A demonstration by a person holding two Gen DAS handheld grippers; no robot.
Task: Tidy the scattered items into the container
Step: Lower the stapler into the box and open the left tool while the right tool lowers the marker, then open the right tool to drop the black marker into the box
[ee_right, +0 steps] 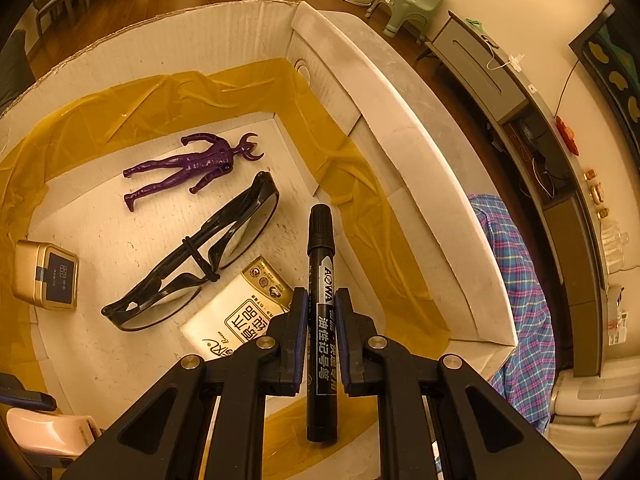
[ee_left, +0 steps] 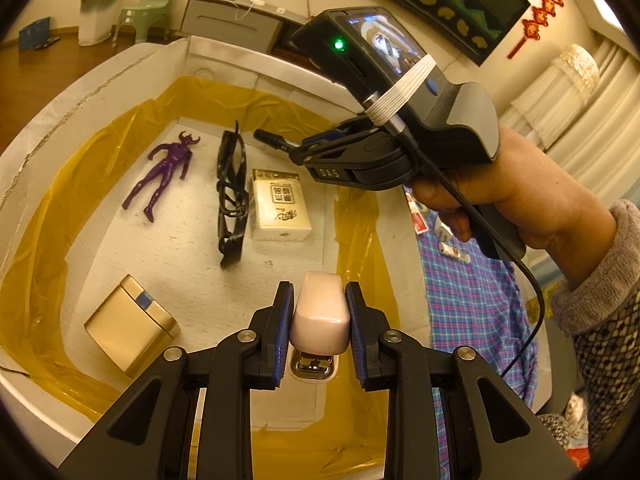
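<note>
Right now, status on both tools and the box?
Left tool shut on pink stapler. Right tool shut on black marker. Both over box; nothing blocking.

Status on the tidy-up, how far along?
Done: purple figure, glasses, tissue pack and gold tin lie in the box. In hand: left claw holds a pink stapler, right claw a black marker. Left: small items on the plaid cloth.

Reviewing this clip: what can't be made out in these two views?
- Left wrist view: stapler underside, hidden by its pink top and the left claw.
- Left wrist view: items on the checked cloth, covered by the hand.
- Right wrist view: tissue pack lower part, behind the right claw and marker.
</note>
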